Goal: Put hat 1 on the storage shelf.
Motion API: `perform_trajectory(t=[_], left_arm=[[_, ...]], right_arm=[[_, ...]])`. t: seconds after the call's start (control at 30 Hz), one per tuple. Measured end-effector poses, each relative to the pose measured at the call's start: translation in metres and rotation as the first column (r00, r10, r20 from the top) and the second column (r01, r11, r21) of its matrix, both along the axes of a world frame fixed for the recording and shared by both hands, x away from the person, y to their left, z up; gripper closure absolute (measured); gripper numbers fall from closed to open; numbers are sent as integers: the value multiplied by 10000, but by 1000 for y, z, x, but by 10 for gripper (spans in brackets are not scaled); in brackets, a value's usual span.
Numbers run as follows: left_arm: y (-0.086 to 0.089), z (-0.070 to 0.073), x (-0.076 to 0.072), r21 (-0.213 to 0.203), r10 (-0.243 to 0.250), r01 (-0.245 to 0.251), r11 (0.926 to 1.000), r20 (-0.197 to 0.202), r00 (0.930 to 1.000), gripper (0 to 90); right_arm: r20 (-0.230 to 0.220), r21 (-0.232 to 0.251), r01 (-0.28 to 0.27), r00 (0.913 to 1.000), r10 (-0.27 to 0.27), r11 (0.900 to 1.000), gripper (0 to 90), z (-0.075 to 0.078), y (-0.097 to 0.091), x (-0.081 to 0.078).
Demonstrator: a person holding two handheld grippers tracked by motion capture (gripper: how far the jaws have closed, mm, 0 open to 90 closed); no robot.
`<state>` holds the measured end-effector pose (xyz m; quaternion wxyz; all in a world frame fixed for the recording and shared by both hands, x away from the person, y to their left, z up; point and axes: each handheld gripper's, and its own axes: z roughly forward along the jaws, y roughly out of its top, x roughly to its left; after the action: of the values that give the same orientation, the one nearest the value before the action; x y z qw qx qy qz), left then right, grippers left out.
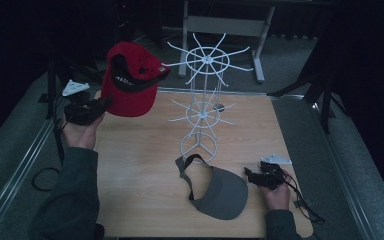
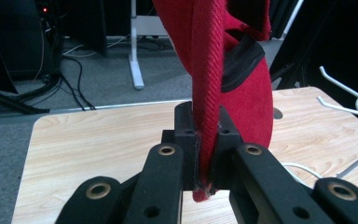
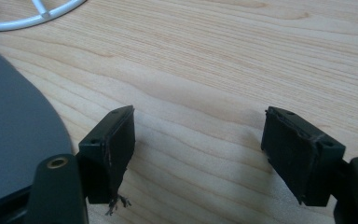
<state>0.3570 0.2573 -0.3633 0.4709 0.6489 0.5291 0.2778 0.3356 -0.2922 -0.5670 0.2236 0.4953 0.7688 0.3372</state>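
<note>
The left gripper [image 1: 99, 105] has its jaws pressed together on the brim of the red cap [image 1: 130, 80], pinching the stitched edge between the two black pads; in the left gripper view the brim [image 2: 208, 93] rises straight up out of the jaws, edge-on, with the crown swelling off to one side behind it. Held this way, the cap hangs in the air above the far left corner of the desk [image 1: 145, 165], its opening and black inner band facing the camera and its crown tipped toward the white wire rack [image 1: 203, 100]. What the next move seems to turn on is that gap: the rack stands just to the right of the cap, near the middle of the desk, and the nearest prong of its top ring [image 1: 172, 64] reaches out level toward the cap's right edge, close to it or just touching, I cannot tell which. To hang it, the cap would likely have to travel rightward along that prong's line, and the left hand is plainly the nearer one. The cap is soft cloth, bright red, with a stiff curved brim. The right gripper [image 1: 256, 176] rests near the desk's near right corner with jaws spread apart and nothing between them, just beside the grey visor [image 1: 220, 192] lying flat at the near edge.
</note>
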Motion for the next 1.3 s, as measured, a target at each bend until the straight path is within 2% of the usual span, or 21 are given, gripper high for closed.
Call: perform_trajectory(t=[0.37,1.17,1.3], left_arm=[[0,14,0,-376,-26,42,9993,430,9991,856],[-13,39,8,-787,-305,380,9962,943,9951,856],[-14,44,10,-969,-304,409,9945,1076,9937,855]], right_arm=[[-3,-9,-10,10000,10,10000,255,0,0,0],[-12,-10,-33,10000,33,10000,249,0,0,0],[-14,-9,-34,10000,34,10000,249,0,0,0]])
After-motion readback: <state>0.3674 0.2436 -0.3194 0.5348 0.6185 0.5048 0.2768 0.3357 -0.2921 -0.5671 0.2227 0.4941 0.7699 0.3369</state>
